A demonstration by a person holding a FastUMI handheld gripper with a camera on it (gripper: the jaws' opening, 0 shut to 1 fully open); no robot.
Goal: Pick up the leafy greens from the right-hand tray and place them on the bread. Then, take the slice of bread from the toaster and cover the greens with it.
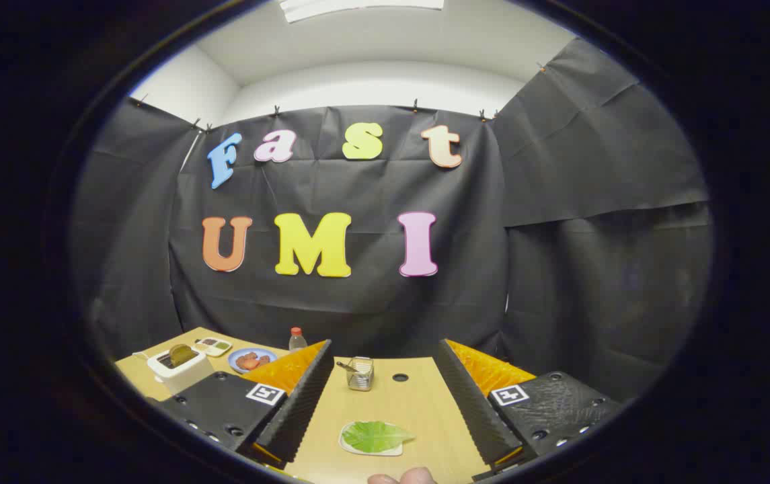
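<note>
A green leaf (375,435) lies on a small white tray (351,446) on the wooden table, between my two fingers and low down near their base. My gripper (385,353) is open, its fingers spread wide above the table and touching nothing. A white toaster (179,368) stands beyond the left finger, with a browned slice of bread (181,353) sticking out of its slot. Behind it sits a blue plate (251,359) holding reddish-brown food; I cannot tell whether that is bread.
A metal mesh cup (360,373) with utensils stands just ahead between the fingertips, next to a round hole (400,377) in the tabletop. A red-capped bottle (297,339) and a small tray (212,346) sit at the back left. A fingertip (401,477) shows below the leaf.
</note>
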